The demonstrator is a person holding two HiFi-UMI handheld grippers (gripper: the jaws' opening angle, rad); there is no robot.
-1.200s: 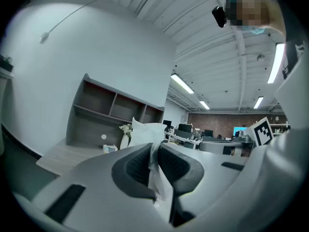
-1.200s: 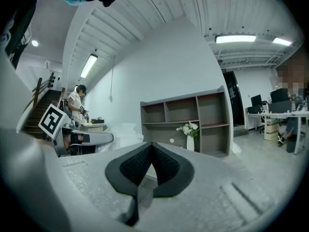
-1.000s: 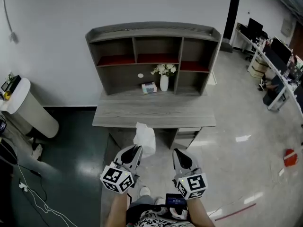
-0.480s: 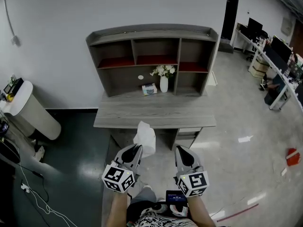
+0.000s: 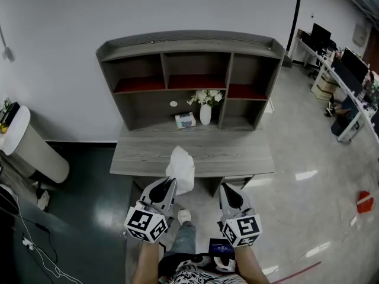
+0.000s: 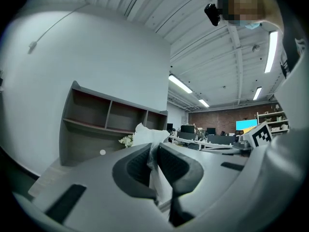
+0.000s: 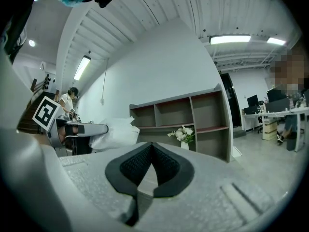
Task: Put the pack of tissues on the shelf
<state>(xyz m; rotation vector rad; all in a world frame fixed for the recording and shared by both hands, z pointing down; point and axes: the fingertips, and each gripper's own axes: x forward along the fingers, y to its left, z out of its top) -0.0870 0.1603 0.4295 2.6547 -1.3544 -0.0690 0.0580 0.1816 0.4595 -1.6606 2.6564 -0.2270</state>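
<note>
A white soft pack of tissues hangs in front of the desk, and my left gripper is shut on its lower edge. Between the left jaws the white wrapper is pinched and sticks up past the tips. My right gripper floats beside it to the right, shut and empty, its pads pressed together. The grey shelf unit stands on the back of the desk, with red-lined upper compartments. From the right gripper view the pack shows at left.
A white vase of flowers and a small tissue box stand in the shelf's lower opening. A white rounded bin is at the left. Office desks with monitors fill the far right. Cables lie on the dark floor.
The desk and shelf have drawn closer and larger in the head view. Both grippers stay side by side, the left still holding the pack.
</note>
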